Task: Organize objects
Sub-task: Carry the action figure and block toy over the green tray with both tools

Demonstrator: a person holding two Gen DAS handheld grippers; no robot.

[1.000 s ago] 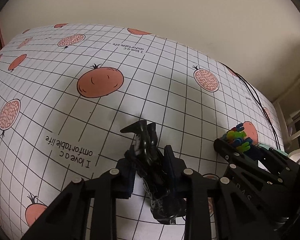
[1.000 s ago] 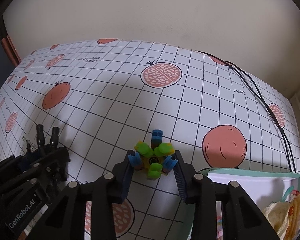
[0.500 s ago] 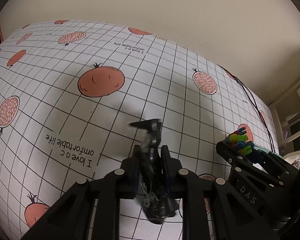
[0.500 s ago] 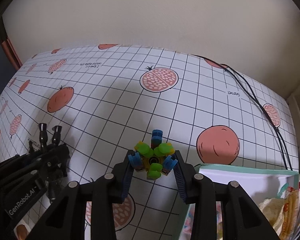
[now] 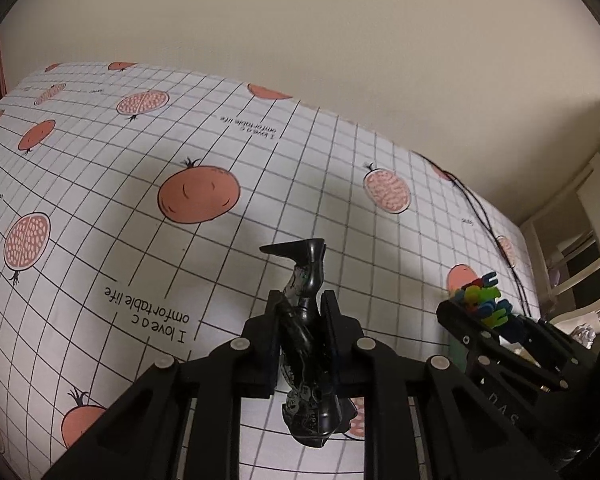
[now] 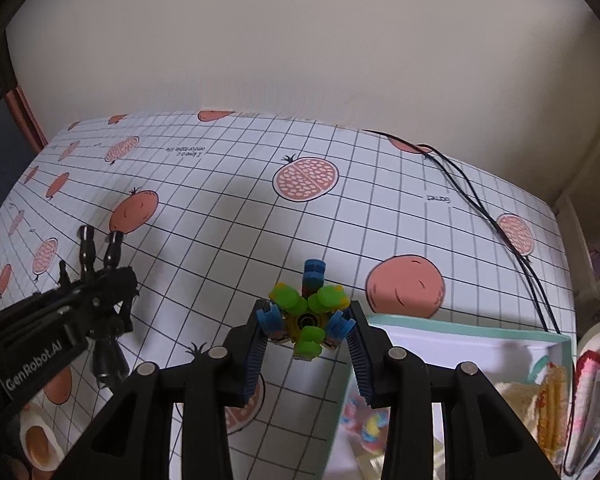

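Carrying is the current step: your left gripper (image 5: 302, 308) pinches the black figurine (image 5: 306, 344), your right gripper (image 6: 306, 320) pinches the colourful block toy (image 6: 308, 316), both clear of the tablecloth (image 6: 220, 220). Next, likely lower each into the mint-rimmed box (image 6: 460, 330).

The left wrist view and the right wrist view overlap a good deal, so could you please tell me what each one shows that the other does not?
Only the left wrist view shows the black figurine's pointed boots and its lower body hanging below the left tongs.

Only the right wrist view shows the white box with a mint rim beside the right tongs, and the soft items at the far right edge.

Both show the pomegranate tablecloth, the black cable, the beige wall, the colourful toy in the right tongs, and the figurine gripped in the left.
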